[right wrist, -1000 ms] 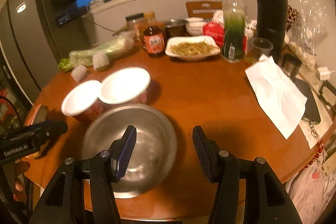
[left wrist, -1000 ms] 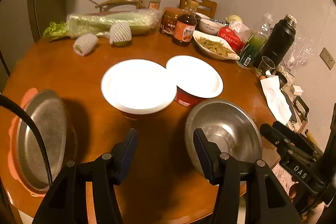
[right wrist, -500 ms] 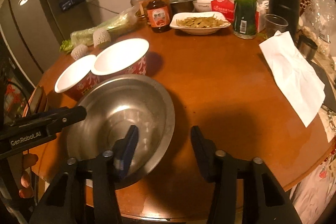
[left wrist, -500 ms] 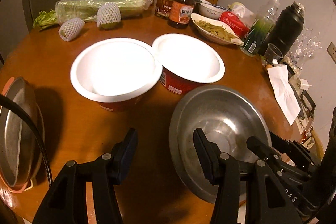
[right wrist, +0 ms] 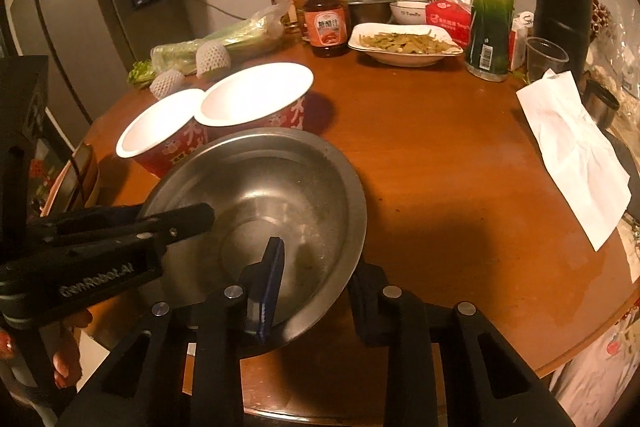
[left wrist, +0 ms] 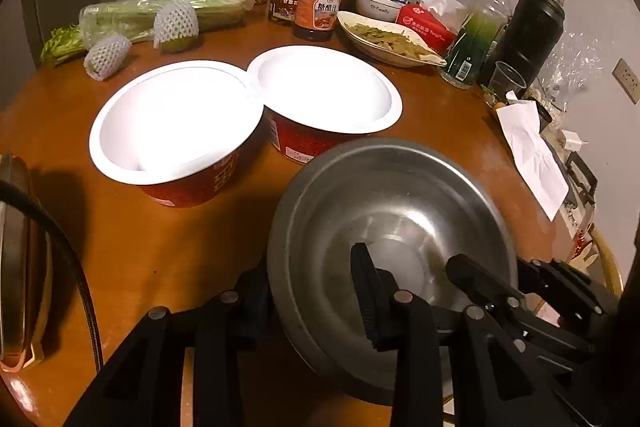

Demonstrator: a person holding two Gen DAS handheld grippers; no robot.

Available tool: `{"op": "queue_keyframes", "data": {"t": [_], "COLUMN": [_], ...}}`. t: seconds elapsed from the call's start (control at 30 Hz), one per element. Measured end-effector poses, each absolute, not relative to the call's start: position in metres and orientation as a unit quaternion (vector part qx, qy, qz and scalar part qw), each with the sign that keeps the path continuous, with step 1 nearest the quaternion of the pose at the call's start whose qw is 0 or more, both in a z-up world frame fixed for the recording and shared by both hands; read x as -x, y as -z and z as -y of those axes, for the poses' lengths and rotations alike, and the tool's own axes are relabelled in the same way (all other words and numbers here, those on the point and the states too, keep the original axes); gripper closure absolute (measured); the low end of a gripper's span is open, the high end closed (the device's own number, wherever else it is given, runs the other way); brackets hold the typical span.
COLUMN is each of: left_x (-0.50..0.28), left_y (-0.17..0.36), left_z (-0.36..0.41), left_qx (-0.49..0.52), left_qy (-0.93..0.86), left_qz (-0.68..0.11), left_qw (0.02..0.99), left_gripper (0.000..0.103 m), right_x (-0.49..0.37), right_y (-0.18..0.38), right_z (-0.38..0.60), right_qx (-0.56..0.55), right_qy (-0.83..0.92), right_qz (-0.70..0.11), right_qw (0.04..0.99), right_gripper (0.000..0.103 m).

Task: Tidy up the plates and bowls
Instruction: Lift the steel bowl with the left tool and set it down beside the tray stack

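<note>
Steel bowl (left wrist: pixel 392 227): near edge of surface (right wrist: pixel 440 155), tilted, rim straddled from both sides.
Left tool (left wrist: pixel 312 291): fingers astride rim, clamp uncertain.
Right tool (right wrist: pixel 316 283): likewise.
Paper bowls (left wrist: pixel 176 123): adjacent, likely nesting targets.

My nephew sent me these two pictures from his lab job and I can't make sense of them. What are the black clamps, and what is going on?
No robot here: a person holds a hand-held gripper in each hand, each carrying a wide-angle camera looking along its fingers. One picture is from the left hand-held gripper, the other from the right hand-held gripper. Both straddle the rim of the round stainless steel bowl, one finger inside, one outside; whether either has clamped on it I cannot tell. Behind it on the round brown wooden table stand two red paper bowls with white insides, rims touching.
</note>
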State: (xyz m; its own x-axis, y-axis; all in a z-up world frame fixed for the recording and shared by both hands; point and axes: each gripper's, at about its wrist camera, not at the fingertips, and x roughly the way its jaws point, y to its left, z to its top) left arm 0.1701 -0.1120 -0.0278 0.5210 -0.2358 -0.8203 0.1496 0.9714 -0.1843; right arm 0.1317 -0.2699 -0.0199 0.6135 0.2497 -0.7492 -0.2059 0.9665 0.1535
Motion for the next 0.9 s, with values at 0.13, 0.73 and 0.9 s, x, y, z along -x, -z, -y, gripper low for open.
{"op": "queue_keyframes", "data": {"t": [0.13, 0.73, 0.9], "left_x": [-0.164, -0.138, -0.138], "left_y": [0.027, 0.023, 0.024], "left_z": [0.103, 0.062, 0.061], "left_qx": [0.043, 0.029, 0.028], "left_qy": [0.104, 0.082, 0.081], "left_qz": [-0.482, -0.482, -0.480], "left_qw": [0.869, 0.872, 0.873], "left_gripper": [0.067, 0.066, 0.066], "right_x": [-0.127, -0.108, -0.110], "right_y": [0.016, 0.013, 0.015], "right_z": [0.263, 0.211, 0.211], "right_qx": [-0.019, 0.016, 0.018], "right_qy": [-0.135, -0.182, -0.177], "right_qz": [-0.418, -0.431, -0.435], "right_qw": [0.898, 0.884, 0.883], "right_gripper": [0.072, 0.072, 0.072]}}
